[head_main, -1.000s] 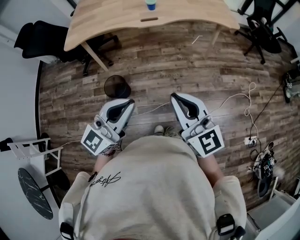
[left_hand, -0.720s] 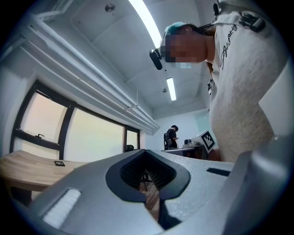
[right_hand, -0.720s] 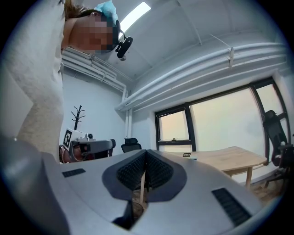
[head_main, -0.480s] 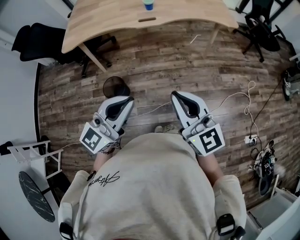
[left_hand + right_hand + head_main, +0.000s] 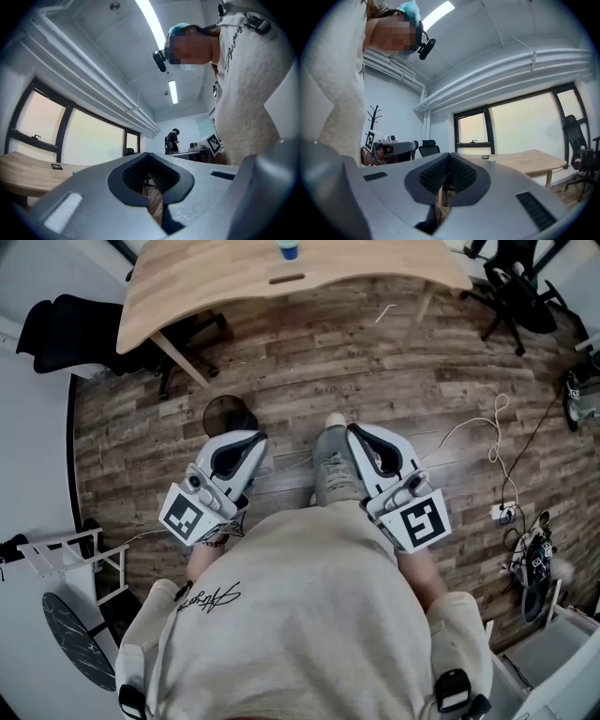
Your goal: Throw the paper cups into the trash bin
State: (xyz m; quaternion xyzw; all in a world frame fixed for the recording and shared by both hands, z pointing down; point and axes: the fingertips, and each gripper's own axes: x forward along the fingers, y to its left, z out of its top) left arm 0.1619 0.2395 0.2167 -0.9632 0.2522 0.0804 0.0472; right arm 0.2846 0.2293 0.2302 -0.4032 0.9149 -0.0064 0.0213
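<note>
head view: paper cup (image 5: 287, 249) sits on the far wooden surface (image 5: 187, 282), trash bin (image 5: 228, 414) on the floor just past the left claw (image 5: 251, 442). left gripper view: claw pressed together, empty. right gripper view: right claw (image 5: 449, 159) pressed together, nothing in it.

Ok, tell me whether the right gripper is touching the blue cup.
Apart. The head view shows wide floor between the right gripper and the blue cup on the table.

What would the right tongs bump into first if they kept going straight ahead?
Probably the wooden table: the right tongs, shut and empty, point roughly level towards it, though depth is hard to judge.
</note>
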